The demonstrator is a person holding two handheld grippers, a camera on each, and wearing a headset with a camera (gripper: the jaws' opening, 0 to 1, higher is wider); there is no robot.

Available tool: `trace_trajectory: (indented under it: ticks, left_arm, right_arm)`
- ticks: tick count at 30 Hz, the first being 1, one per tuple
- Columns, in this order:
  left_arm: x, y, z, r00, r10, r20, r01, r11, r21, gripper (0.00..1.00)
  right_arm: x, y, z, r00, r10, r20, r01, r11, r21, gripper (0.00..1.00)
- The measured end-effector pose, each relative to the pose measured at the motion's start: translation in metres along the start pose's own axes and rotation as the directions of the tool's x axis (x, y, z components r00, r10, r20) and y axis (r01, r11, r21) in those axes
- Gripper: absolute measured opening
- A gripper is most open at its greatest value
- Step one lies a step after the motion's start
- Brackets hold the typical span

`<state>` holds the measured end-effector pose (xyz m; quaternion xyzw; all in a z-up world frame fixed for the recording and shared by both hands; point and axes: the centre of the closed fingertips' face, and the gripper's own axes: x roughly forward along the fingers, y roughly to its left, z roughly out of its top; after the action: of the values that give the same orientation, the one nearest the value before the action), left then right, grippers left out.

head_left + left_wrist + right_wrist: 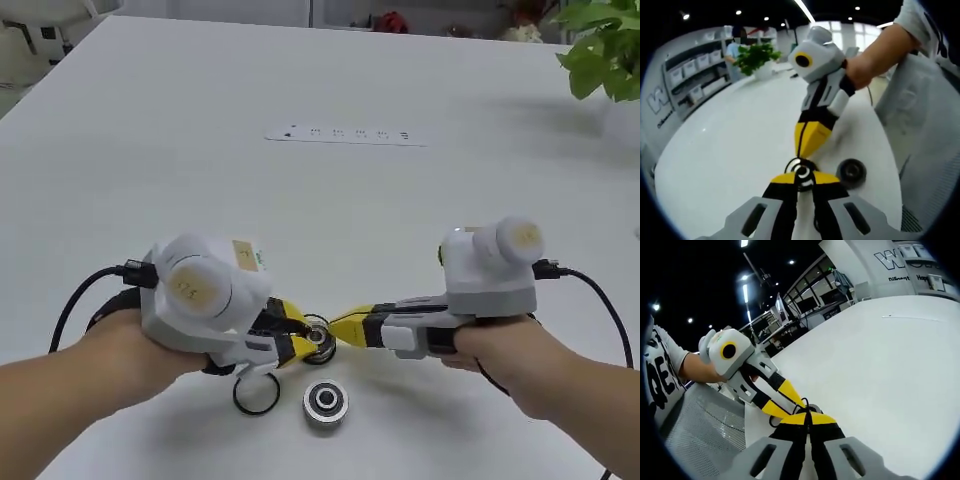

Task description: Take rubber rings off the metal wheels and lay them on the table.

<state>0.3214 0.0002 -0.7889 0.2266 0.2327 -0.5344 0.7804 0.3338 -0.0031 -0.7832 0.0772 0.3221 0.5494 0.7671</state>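
A small metal wheel [319, 336] hangs just above the white table [330, 220], between the two grippers. My left gripper [300, 341] comes in from the left and is shut on the wheel [803, 172]. My right gripper [336, 325] meets it tip to tip from the right, its yellow jaws closed on the thin black rubber ring [804, 407] at the wheel's edge. A loose black rubber ring [257, 393] lies flat on the table below the left gripper. Beside it rests a second metal wheel [326, 402], which looks dark from the side in the left gripper view [851, 173].
A flat white strip with printed marks [345, 135] lies mid-table. A green plant [603, 50] stands at the far right corner. Black cables trail from both grippers toward the near table edge. Shelving and a person stand far behind the plant [756, 56].
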Motion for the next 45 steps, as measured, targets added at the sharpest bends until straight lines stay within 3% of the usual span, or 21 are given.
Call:
trace_trajectory:
  ticks: [5,14,24,37,45]
  left_arm:
    - [-0.006,-0.001,0.002,0.9998,-0.009,0.02,0.009,0.999,-0.033,0.18]
    - [-0.022,-0.008,0.013,0.9979,-0.021,0.062,0.022,0.999,-0.029,0.23]
    - [-0.044,-0.008,0.023,0.993,0.008,0.118,-0.003,0.999,-0.043,0.38]
    - [-0.068,-0.006,0.024,0.9874,0.044,0.152,-0.033,0.997,-0.074,0.49]
    - [-0.082,-0.008,0.015,0.9872,0.057,0.149,-0.043,0.995,-0.094,0.57]
  right_arm:
    - [0.0,0.0,0.002,1.0,0.004,0.005,-0.004,1.0,0.003,0.0]
    - [-0.001,0.003,0.005,0.9998,0.013,0.017,-0.013,1.0,0.006,0.0]
    - [0.0,0.014,0.008,0.9994,0.029,0.018,-0.029,1.0,0.001,0.0]
    - [0.002,0.025,0.01,0.9986,0.05,0.016,-0.05,0.999,0.001,0.0]
    - [0.004,0.028,0.007,0.9981,0.061,-0.004,-0.061,0.998,-0.003,0.0]
